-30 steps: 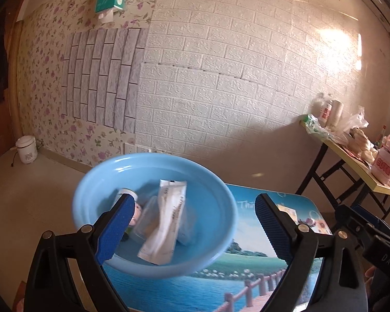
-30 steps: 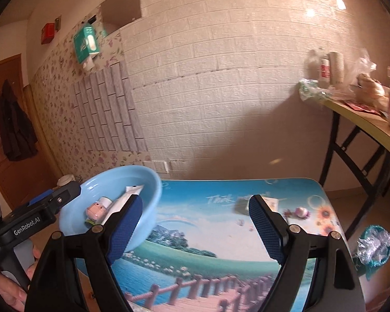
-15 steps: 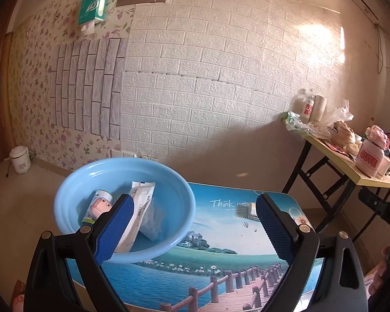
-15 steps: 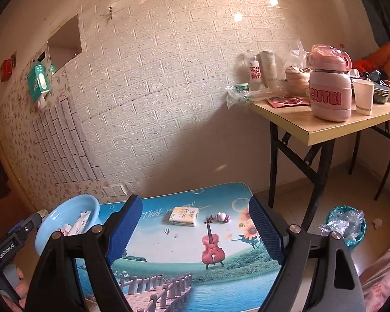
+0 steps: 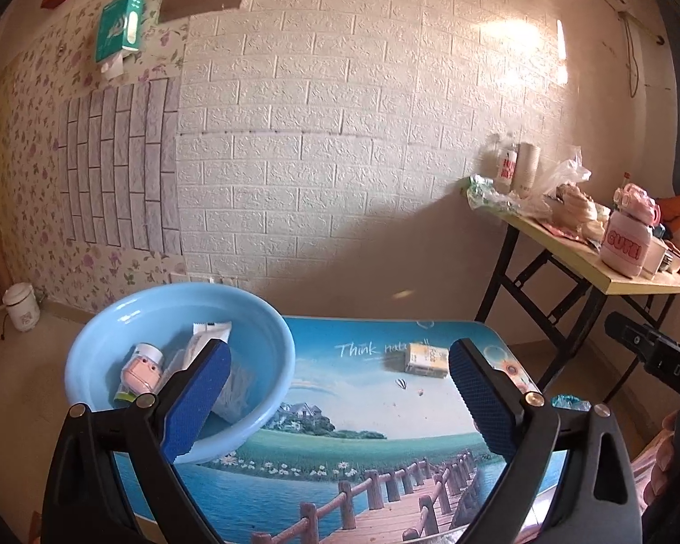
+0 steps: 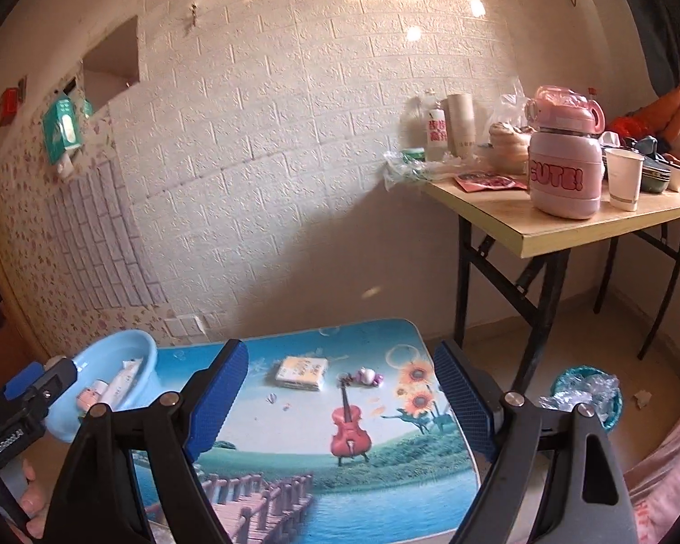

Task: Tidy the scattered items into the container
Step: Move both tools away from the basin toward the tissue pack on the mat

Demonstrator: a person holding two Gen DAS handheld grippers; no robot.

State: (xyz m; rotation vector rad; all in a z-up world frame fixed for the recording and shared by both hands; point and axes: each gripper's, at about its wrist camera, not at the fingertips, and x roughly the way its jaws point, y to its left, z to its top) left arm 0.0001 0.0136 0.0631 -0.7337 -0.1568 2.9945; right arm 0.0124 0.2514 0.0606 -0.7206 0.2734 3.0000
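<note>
A light blue basin (image 5: 113, 331) (image 6: 136, 349) stands on the left end of a low table with a printed landscape top (image 5: 367, 412) (image 6: 376, 449). It holds a small pink-labelled bottle (image 5: 138, 374), a white tube (image 5: 204, 333) and a clear packet. A small yellow box (image 5: 426, 359) (image 6: 301, 372) and a tiny pink toy (image 6: 368, 376) lie on the table's far side. My left gripper (image 5: 337, 401) is open and empty, held above the table near the basin. My right gripper (image 6: 340, 401) is open and empty, above the table's near part.
A yellow folding table (image 6: 562, 222) with a pink jug (image 6: 564, 167), cups and bags stands at the right by the brick wall. A teal waste bin (image 6: 585, 392) sits on the floor beside the low table. A small white pot (image 5: 20, 308) is at the left.
Both grippers have pulled back and up from the table. The right view has swung right, away from the basin toward the box and the folding table. Both stay open.
</note>
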